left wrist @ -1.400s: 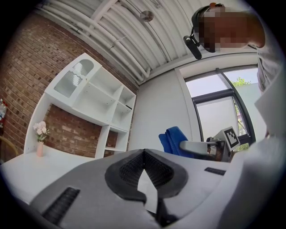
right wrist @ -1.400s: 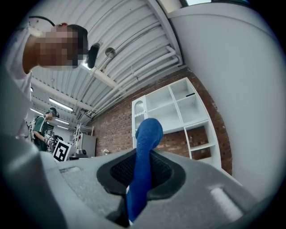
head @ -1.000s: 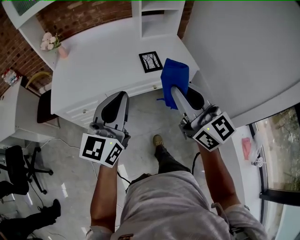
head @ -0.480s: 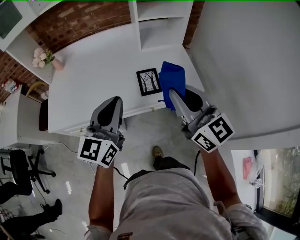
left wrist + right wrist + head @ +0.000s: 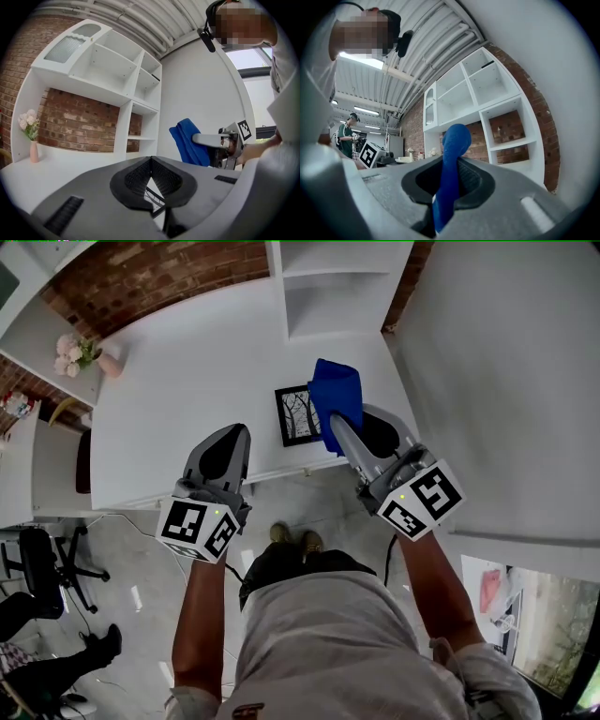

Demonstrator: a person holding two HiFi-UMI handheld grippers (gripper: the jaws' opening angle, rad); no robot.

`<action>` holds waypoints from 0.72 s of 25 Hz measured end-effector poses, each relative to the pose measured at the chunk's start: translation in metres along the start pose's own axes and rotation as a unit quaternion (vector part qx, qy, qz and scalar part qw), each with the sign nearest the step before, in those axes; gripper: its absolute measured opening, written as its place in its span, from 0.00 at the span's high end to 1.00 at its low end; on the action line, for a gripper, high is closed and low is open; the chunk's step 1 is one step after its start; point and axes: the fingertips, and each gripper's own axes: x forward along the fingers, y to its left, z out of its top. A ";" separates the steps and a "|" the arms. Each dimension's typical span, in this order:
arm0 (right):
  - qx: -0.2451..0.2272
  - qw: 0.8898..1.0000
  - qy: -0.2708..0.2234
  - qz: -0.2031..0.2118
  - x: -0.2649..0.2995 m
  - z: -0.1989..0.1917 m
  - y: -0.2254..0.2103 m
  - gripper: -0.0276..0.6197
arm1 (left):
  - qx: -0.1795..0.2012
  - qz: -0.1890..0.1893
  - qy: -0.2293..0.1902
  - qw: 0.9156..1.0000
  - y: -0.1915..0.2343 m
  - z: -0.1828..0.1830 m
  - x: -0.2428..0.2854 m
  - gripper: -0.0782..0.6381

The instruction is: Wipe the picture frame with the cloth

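Observation:
A black-framed picture [image 5: 298, 415] of bare trees lies flat on the white desk [image 5: 187, 381], near its front edge. My right gripper [image 5: 337, 426] is shut on a folded blue cloth [image 5: 337, 395], which hangs over the frame's right side; whether it touches the frame I cannot tell. In the right gripper view the cloth [image 5: 451, 164] stands up between the pressed pads. My left gripper [image 5: 233, 432] is shut and empty, held level over the desk's front edge to the left of the frame. Part of the frame [image 5: 152, 197] shows under its closed jaws.
A pink vase of flowers [image 5: 98, 357] stands at the desk's far left corner. A white shelf unit [image 5: 328, 287] rises at the back against a brick wall. A white wall [image 5: 487, 381] closes the right side. A black office chair [image 5: 37, 568] stands at the lower left.
Both grippers have come forward from over the floor to the desk's front edge. The blue cloth has moved with the right gripper and now overlaps the frame's right side.

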 end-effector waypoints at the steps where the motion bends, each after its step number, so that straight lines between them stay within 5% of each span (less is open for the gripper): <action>1: 0.002 1.000 0.003 -0.001 0.004 -0.002 -0.002 0.88 | -0.002 -0.002 0.005 1.000 0.003 -0.003 0.005 0.89; 11: 0.018 0.999 0.037 -0.032 0.048 -0.031 -0.026 0.88 | -0.050 -0.020 0.052 0.997 0.044 -0.036 0.052 0.89; 18: 0.043 0.994 0.074 -0.065 0.082 -0.070 -0.038 0.88 | -0.108 -0.056 0.117 0.986 0.067 -0.078 0.081 0.88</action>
